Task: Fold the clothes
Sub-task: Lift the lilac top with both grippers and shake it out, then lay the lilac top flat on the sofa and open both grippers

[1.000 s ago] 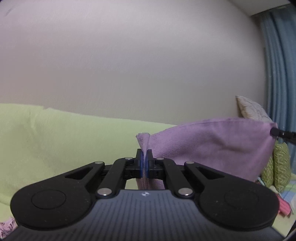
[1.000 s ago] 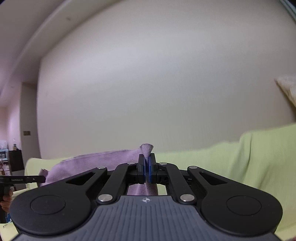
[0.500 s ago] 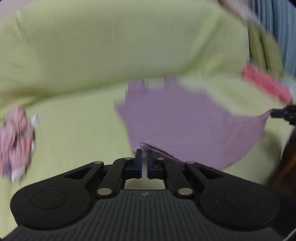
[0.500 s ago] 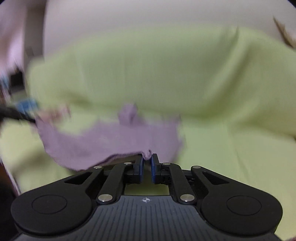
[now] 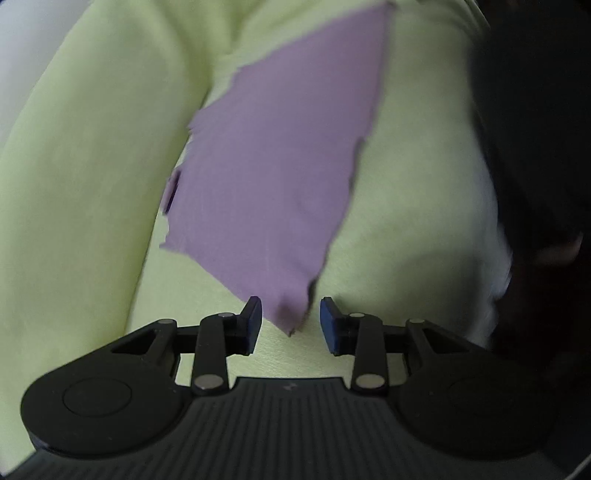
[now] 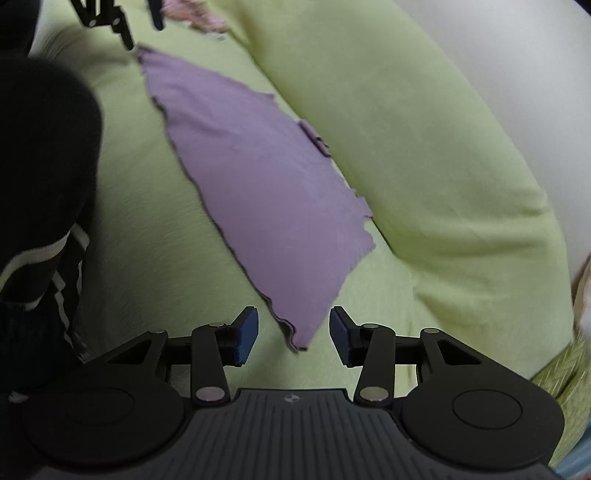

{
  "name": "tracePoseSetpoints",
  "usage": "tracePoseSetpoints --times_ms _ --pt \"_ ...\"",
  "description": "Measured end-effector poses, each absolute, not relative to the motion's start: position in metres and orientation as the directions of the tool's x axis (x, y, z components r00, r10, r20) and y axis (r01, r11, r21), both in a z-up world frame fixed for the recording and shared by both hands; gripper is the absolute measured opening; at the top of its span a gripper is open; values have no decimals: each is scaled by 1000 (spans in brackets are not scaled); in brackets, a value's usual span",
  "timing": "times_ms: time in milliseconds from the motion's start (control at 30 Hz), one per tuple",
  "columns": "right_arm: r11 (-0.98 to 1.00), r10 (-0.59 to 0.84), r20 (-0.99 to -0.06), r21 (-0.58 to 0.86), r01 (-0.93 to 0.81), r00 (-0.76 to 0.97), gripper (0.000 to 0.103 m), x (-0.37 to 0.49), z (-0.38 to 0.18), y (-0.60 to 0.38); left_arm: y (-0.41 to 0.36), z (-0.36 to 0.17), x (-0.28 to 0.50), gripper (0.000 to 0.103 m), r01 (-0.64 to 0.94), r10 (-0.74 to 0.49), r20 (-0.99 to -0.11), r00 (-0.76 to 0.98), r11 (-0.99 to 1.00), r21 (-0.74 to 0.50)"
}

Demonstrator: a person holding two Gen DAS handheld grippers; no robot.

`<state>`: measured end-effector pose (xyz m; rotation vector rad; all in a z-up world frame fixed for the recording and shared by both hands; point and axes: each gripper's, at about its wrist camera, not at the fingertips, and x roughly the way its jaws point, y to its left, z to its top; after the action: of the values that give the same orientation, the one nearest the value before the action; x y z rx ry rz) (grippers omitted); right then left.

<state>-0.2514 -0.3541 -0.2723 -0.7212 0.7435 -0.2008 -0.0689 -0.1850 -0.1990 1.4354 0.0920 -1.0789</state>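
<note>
— Purple cloth (image 5: 273, 177) lies flat on the lime-green sofa cover (image 5: 413, 184), one corner just ahead of the left gripper (image 5: 290, 321), whose jaws are spread wide with nothing between the pads.

— And the other end?

— Same: the right gripper (image 6: 293, 330) gapes wide, the cloth's opposite corner just in front of it. The sofa backrest (image 6: 424, 140) runs along the cloth's far edge; a dark-clothed leg (image 6: 40, 155) crowds the near side — a pinkish garment (image 6: 195, 14) sits beyond, blurred.
</note>
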Motion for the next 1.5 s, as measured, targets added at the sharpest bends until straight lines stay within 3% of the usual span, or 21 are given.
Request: tracePoseSetpoints --times_ms 267,433,467,533,567,900,1233,1300,1433,1500 --pt "597 -512 -519 -788 -152 685 41 -235 -313 -353 -186 -230 -70 32 485 -544 -563 622 -296 823" --pt "513 -525 -483 -836 -192 701 28 -284 -310 -332 -186 -237 -68 31 437 -562 -534 632 -311 844" --pt "501 -527 -476 -843 -196 703 25 -282 -312 -333 -185 -238 -68 27 433 -563 -534 631 -315 844" --pt "492 -526 -475 -847 -202 705 5 -272 -317 -337 -184 -237 -68 10 452 -549 -553 627 -322 832" --pt "497 -523 -480 -843 -206 705 0 -266 -319 -341 -184 -238 -66 2 462 -535 -559 633 -318 828" --pt "571 -485 -485 -806 -157 727 0 -301 -268 -351 -172 -181 -68 0 656 -569 -622 539 -180 733" --pt "616 -472 -562 -762 -201 679 0 -315 -269 -367 -178 -201 -85 0 724 -531 -696 483 -205 659" --pt "640 -467 -619 -729 -242 631 0 -311 -280 -370 -183 -211 -85 0 734 -506 -714 485 -209 646" --pt "644 -473 -637 -722 -254 609 29 -310 -275 -374 -172 -174 -78 7 819 -518 -761 389 -184 544" --pt "760 -434 -657 -634 -141 616 30 -309 -246 -387 -169 -143 -60 7 877 -543 -768 340 -112 467"
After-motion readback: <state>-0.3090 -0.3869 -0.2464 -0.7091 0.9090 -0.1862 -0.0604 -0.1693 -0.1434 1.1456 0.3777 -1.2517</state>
